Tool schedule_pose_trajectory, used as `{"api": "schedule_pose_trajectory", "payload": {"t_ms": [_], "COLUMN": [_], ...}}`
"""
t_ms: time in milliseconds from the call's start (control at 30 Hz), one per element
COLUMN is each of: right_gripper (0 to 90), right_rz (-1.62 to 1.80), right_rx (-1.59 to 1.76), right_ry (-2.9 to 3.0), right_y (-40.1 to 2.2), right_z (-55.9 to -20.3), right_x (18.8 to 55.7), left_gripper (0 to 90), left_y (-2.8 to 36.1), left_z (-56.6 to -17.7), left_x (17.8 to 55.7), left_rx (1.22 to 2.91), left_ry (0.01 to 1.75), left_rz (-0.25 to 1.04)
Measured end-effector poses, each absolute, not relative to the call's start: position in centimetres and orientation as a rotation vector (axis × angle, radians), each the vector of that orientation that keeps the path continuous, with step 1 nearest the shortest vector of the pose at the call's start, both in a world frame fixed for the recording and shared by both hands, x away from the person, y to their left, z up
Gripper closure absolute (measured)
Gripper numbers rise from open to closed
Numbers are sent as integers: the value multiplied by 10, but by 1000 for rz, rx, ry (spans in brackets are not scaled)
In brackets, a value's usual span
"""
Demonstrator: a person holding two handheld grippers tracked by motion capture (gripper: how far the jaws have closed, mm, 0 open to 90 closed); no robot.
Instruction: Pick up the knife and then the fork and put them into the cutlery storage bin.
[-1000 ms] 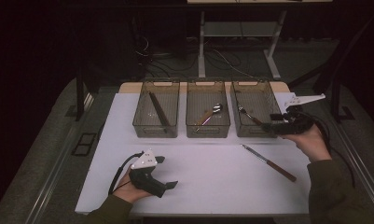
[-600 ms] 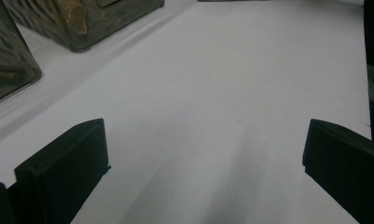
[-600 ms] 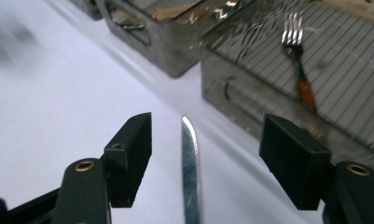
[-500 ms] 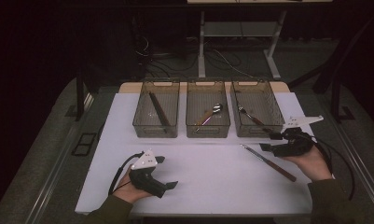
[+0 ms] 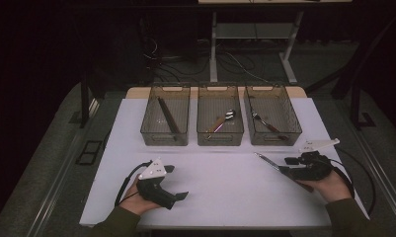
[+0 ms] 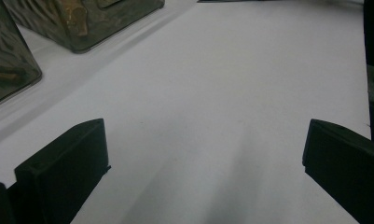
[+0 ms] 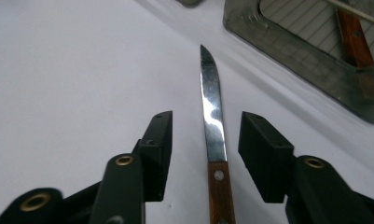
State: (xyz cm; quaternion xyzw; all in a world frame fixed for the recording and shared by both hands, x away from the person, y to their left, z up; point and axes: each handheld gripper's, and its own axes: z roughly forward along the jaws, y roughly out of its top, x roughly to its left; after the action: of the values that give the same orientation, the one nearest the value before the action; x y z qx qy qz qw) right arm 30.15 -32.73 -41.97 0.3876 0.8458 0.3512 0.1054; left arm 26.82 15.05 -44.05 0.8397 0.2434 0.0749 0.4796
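While the left gripper [image 5: 178, 190] rests idle, fingers apart, the right gripper's [image 7: 205, 144] fingers, just closing, straddle the knife [image 7: 212, 121], blade toward twelve o'clock, ready to clamp.

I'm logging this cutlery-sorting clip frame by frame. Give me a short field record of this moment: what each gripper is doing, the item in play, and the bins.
right gripper: jaws either side of the knife, closing in, not yet pressing
knife: wooden handle, flat on the white table, blade toward the bins
left gripper: open, nothing between the jaws
left bin: dark utensil
middle bin: spoon
right bin: fork
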Motion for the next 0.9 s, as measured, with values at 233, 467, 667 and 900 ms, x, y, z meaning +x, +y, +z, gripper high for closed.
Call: {"api": "schedule_pose_trajectory", "payload": {"t_ms": [233,467,667,900], "right_gripper": [652,695,718,739], "right_rz": [981,945,899,884], "right_rx": [1149,1127,1105,1084], "right_ry": [2536,2545,2547,2557], "right_y": [-328,-326,-325,-322], "right_z": [-432,-436,-440,-443], "right_x": [304,307,309,309], "left_gripper": [0,0,0,0], "left_y": [150,150,150,150], "left_z": [-441,-441,-441,-441], "left_x": [268,269,269,268], "left_rx": [2058,2061,2061,2062], "left_ry": [586,586,588,587], "left_rz": [183,184,183,183]}}
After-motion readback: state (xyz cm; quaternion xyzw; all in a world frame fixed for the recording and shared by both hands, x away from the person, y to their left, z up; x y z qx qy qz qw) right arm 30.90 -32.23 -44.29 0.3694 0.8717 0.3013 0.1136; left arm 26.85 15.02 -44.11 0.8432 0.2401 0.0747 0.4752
